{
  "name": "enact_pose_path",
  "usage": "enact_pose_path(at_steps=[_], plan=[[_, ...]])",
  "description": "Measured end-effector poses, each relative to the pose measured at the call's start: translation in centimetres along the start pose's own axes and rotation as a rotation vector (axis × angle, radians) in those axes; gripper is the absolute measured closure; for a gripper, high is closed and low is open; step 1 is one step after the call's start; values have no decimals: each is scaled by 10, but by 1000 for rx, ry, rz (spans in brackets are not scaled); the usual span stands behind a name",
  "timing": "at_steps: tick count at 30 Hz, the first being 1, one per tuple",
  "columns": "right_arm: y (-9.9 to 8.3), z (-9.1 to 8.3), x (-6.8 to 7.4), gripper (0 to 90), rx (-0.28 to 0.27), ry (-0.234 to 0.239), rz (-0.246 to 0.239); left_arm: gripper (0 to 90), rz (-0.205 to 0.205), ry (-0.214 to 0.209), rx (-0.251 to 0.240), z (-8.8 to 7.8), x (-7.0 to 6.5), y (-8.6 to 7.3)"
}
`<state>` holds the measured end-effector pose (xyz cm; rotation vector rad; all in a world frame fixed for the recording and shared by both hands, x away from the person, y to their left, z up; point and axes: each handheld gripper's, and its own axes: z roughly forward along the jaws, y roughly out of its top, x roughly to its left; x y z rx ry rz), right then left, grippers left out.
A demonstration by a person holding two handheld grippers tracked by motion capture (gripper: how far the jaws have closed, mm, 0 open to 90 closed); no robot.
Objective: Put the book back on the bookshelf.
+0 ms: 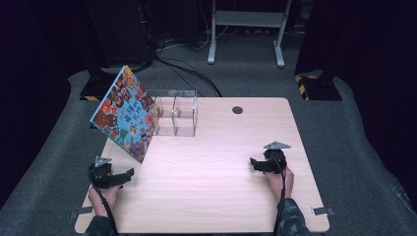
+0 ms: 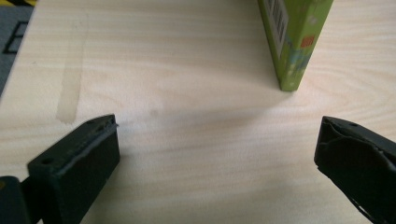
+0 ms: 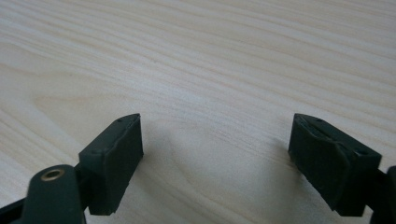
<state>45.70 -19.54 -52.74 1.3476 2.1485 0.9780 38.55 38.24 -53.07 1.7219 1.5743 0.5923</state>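
Note:
A colourful picture book [image 1: 125, 113] stands tilted on its lower edge at the table's back left, leaning against a clear plastic organiser [image 1: 176, 115]. My left gripper [image 1: 127, 176] lies low over the near left of the table, just in front of the book's lower corner, open and empty. In the left gripper view its jaws [image 2: 217, 154] stand wide apart over bare wood, with the book's green, barcoded back [image 2: 292, 42] ahead on the right. My right gripper [image 1: 254, 163] rests at the near right, open with nothing between its jaws [image 3: 215, 158].
The light wooden table [image 1: 221, 196] has a round cable hole [image 1: 237, 109] near its back edge. Grey carpet surrounds it, with black cables [image 1: 187, 71] and a white desk frame [image 1: 246, 29] behind. Metal brackets sit at the table's front corners.

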Motion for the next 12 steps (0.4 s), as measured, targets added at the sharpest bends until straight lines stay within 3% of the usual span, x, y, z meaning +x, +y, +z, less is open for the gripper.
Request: enact_pose_path(at_steps=[5,12], plan=[[0,1,1,133,0,-8,-8,0,3,0,8,0,0,0],[1,2,2,85,10,-5,2,0,37,21,30,1,-4,-1]])
